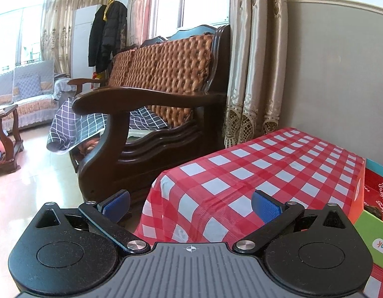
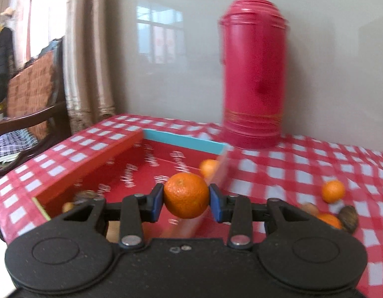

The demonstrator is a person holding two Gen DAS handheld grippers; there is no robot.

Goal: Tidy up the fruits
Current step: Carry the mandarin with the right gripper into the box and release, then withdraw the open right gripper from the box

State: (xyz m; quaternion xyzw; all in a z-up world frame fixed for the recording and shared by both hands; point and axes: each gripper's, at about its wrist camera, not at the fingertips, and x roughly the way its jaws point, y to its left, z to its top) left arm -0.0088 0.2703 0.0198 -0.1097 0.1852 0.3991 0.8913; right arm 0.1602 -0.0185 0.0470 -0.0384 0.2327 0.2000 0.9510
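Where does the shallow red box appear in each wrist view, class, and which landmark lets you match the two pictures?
Left wrist: red box cut off at the right edge, past the open left gripper.
Right wrist: centre-left, behind the orange clamped in the right gripper.
Shared landmark: red-and-white checked tablecloth.

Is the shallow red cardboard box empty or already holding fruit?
Holding fruit: one small orange tangerine lies inside the shallow red cardboard box by its right wall.

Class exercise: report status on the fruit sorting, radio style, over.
Right gripper shut on a mandarin, above the red box. Left gripper open, empty. Loose mandarin on the checked cloth. Path clear.
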